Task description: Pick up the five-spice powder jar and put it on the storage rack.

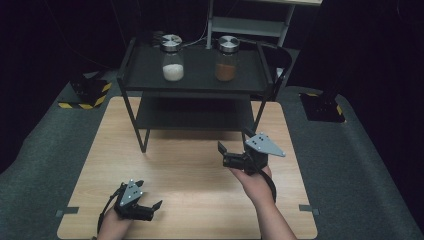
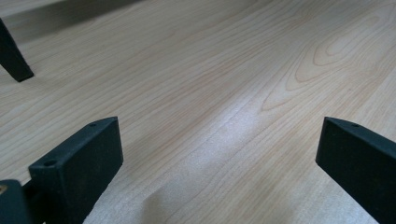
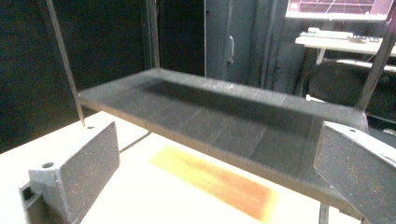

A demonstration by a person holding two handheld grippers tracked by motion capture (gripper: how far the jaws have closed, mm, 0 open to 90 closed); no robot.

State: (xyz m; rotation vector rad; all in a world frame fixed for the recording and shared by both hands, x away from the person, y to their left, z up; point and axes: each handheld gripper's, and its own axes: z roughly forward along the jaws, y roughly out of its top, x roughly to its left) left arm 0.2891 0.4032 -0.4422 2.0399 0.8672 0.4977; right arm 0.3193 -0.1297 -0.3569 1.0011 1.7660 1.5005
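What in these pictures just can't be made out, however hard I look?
- The powders in the white-filled jar and the brown-filled jar: too small in the high view to identify.
- The lower shelf of the black rack: shadowed by the top shelf, so its surface is unreadable in the high view.
- The person: cut off by the bottom edge of the high view behind the left hand-held gripper and right hand-held gripper.

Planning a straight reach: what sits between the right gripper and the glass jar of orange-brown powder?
In the high view, the black shelf rack's lower shelf and top-tray rim lie between the right gripper and that jar.
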